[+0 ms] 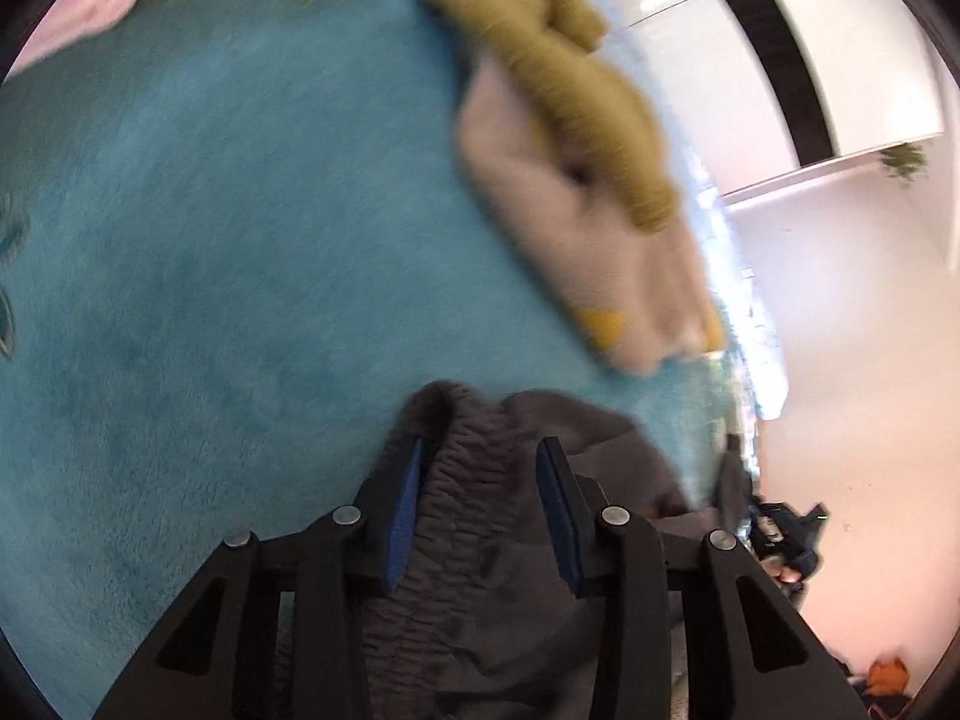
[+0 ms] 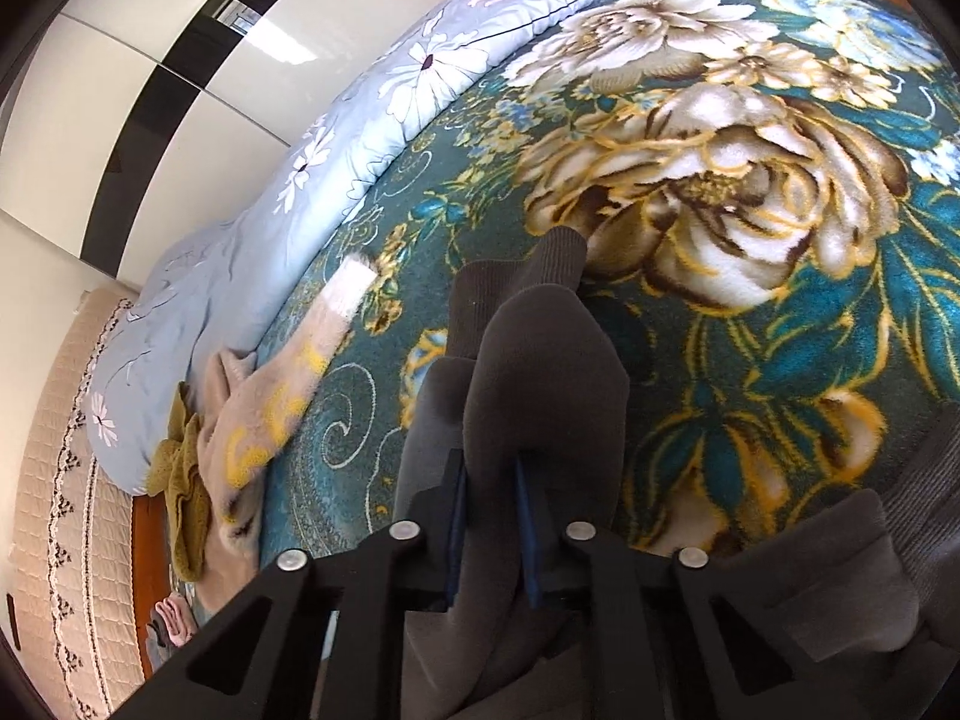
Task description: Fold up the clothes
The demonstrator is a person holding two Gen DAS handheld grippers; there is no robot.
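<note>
A dark grey garment (image 1: 480,516) with a gathered elastic band lies between the fingers of my left gripper (image 1: 483,468), whose jaws stand apart around the bunched cloth above the teal blanket (image 1: 210,240). In the right wrist view my right gripper (image 2: 489,474) is shut on a fold of the same dark grey garment (image 2: 534,360), which drapes forward over the floral blanket (image 2: 750,240), its ribbed cuff (image 2: 561,252) lying ahead. The left view is blurred.
A beige garment (image 1: 576,228) and an olive knit one (image 1: 576,90) lie in a heap at the blanket's edge; both also show in the right wrist view (image 2: 264,408). A light blue flowered quilt (image 2: 336,180) lies along the bed. Pink cloth (image 1: 90,6) lies far left.
</note>
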